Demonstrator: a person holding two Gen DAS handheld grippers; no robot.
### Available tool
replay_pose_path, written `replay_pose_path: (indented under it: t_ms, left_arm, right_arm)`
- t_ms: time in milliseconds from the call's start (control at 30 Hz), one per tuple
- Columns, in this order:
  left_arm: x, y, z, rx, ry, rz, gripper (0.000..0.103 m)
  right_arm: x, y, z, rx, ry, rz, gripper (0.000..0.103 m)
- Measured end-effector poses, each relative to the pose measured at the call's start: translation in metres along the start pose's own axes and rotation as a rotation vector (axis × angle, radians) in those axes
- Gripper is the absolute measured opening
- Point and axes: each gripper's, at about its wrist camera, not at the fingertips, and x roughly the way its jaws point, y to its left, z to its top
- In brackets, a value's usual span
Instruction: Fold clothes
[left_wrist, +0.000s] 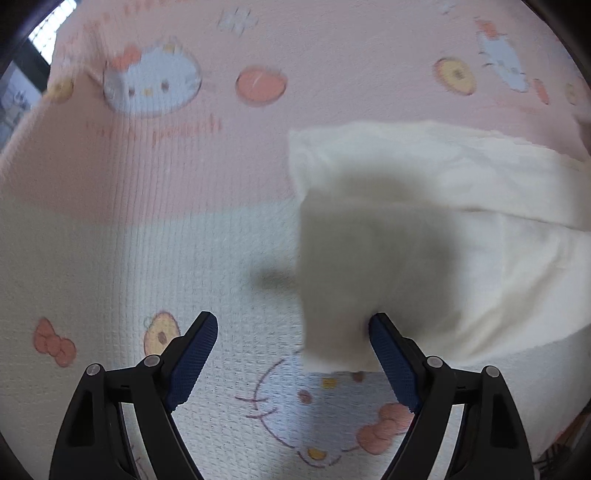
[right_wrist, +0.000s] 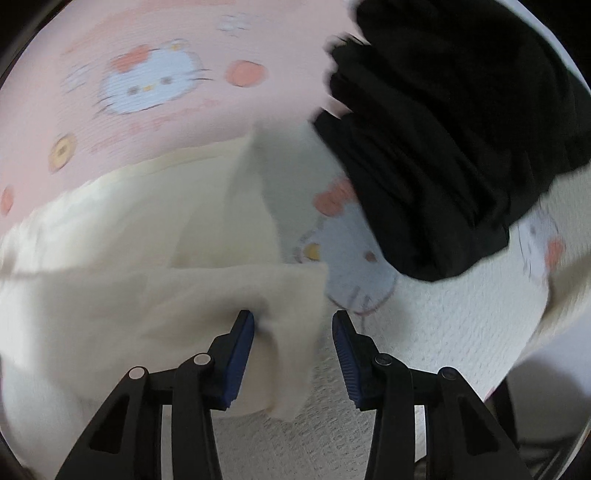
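A cream-white garment (left_wrist: 424, 229) lies on the bed at the right of the left wrist view. One blurred corner of it hangs against the inner side of the right finger (left_wrist: 391, 354). My left gripper (left_wrist: 293, 326) stands wide open, and its left finger (left_wrist: 195, 350) is clear of the cloth. In the right wrist view the same cream garment (right_wrist: 129, 295) fills the left and middle. A flap of it droops between the fingers, touching the left finger (right_wrist: 242, 350). My right gripper (right_wrist: 293, 325) is open too, its right finger (right_wrist: 347, 350) apart from the fabric.
A pink and white bedspread (left_wrist: 166, 229) with cartoon cat prints lies under everything. A crumpled black garment (right_wrist: 443, 140) sits at the upper right of the right wrist view, just beyond the cream one. A window shows at the far upper left (left_wrist: 44, 33).
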Motion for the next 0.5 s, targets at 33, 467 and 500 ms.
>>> replay_pose_path:
  t_ms: [33, 467, 500]
  left_arm:
    - [0.005, 0.001, 0.000, -0.005, 0.020, -0.013, 0.084]
    - [0.027, 0.022, -0.019, -0.177, 0.067, -0.151, 0.087]
    - [0.022, 0.021, -0.021, -0.171, 0.047, -0.136, 0.087]
  right_arm:
    - [0.004, -0.004, 0.001, 0.034, 0.016, -0.001, 0.043]
    - [0.014, 0.012, -0.001, -0.082, 0.008, -0.101, 0.048]
    - [0.013, 0.014, -0.002, -0.096, 0.005, -0.110, 0.048]
